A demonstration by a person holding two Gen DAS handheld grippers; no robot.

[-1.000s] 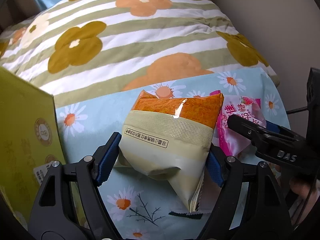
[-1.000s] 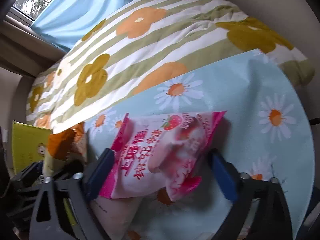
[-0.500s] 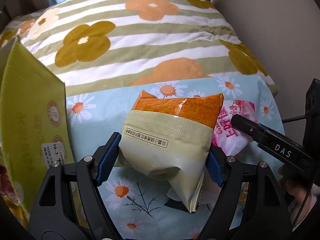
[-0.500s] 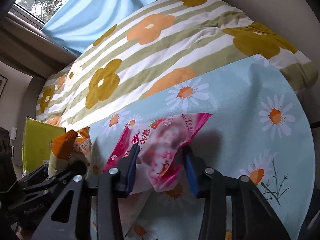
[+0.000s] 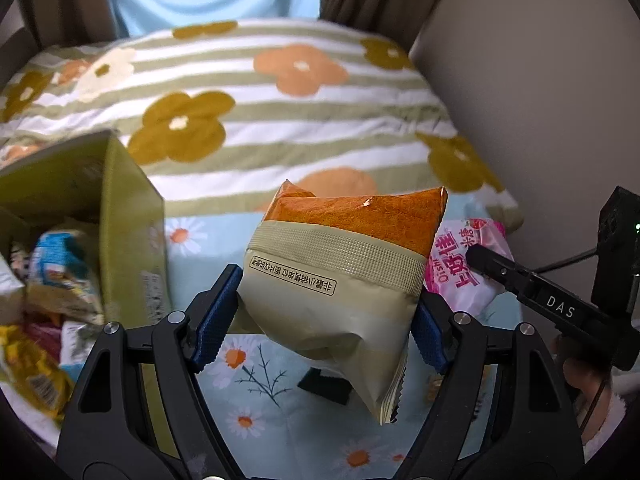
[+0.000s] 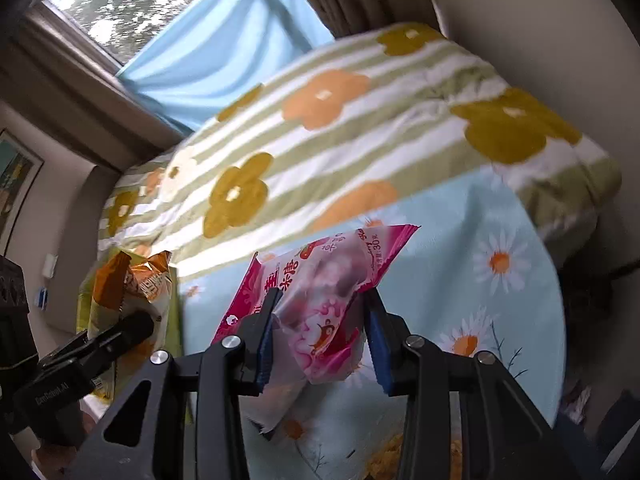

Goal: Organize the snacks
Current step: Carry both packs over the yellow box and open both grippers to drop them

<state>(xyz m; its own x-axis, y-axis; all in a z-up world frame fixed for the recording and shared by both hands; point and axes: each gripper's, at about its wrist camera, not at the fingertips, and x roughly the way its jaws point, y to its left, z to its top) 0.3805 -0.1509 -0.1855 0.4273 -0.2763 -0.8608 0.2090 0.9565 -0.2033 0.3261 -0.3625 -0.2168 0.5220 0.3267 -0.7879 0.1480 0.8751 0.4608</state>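
**Both snack bags lifted; box now in reach**

The left gripper (image 5: 326, 320) is pinching the orange-and-cream snack bag (image 5: 344, 276) across its lower half, both blue pads pressing into the foil. The bag is hanging clear of the daisy-print cloth (image 5: 280, 420) at the centre of the left view. A second ago the right gripper (image 6: 320, 336) was standing spread around the pink candy bag (image 6: 320, 296); it is now squeezing that bag, which is crumpling between the pads and rising off the cloth.

The left view has also swung. The yellow-green box (image 5: 132, 232), earlier only a flat wall at the left edge, is now showing its open top at the middle left of the frame, with several wrapped snacks (image 5: 60, 276) already lying inside.

Assessment: both pickups appear complete, and the work is turning from grasping to carrying. The next step is probably lowering each bag into the box. The left bag is nearer the opening. The pink bag is being held by a loose fold, so slipping is a risk.

The striped flower blanket (image 5: 280, 120) is filling the upper frame in both views.
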